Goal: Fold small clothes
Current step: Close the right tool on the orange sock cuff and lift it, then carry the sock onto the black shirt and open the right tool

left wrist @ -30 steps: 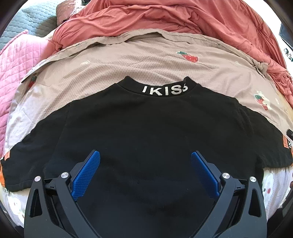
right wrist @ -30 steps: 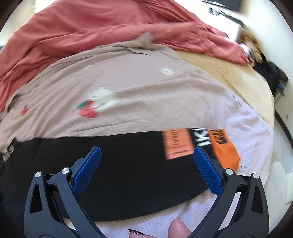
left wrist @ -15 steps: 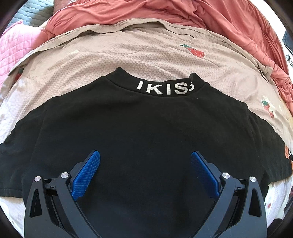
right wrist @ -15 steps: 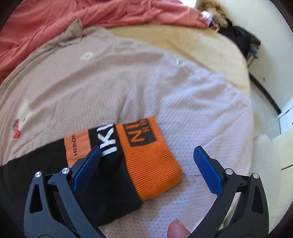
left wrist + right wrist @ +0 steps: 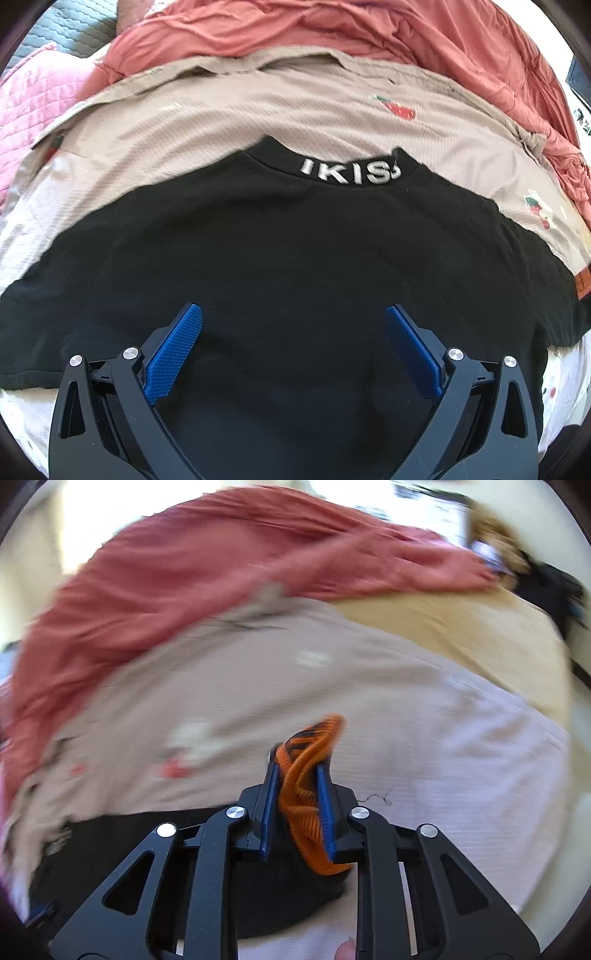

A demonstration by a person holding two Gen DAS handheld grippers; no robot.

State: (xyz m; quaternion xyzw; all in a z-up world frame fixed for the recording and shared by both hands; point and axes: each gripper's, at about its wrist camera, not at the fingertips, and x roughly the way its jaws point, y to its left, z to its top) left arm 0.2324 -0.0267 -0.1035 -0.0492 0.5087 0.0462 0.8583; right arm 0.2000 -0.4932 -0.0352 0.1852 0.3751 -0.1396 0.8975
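- While the black T-shirt [image 5: 280,266] lies spread flat on the beige sheet [image 5: 229,122] of the bed, its collar with white letters [image 5: 351,173] points away from the left gripper [image 5: 293,332].
- The left gripper hangs over the lower middle of the shirt, and its jaws stand wide apart with nothing between them; the blue pads [image 5: 173,354] do not seem to touch the cloth.
- At the right edge of the left wrist view, a small orange label [image 5: 583,284] shows on the sleeve.
- The right gripper [image 5: 298,771] has just been closing its jaws, and they are now clamped on the orange cuff [image 5: 306,782] of the shirt's sleeve.
- The cuff is bunched between the two blue pads, and a loop of it stands up above the tips; black sleeve cloth [image 5: 288,893] hangs below the jaws.
- The right wrist view is blurred, so I cannot tell exactly how much of the sleeve is off the sheet.
- A fingertip [image 5: 345,952] of the person shows at the bottom edge of the right wrist view.
- Behind the beige sheet lies a crumpled red blanket [image 5: 332,29], and a pink quilted cover [image 5: 33,107] is at the left.
- The sheet carries small strawberry prints [image 5: 397,107].
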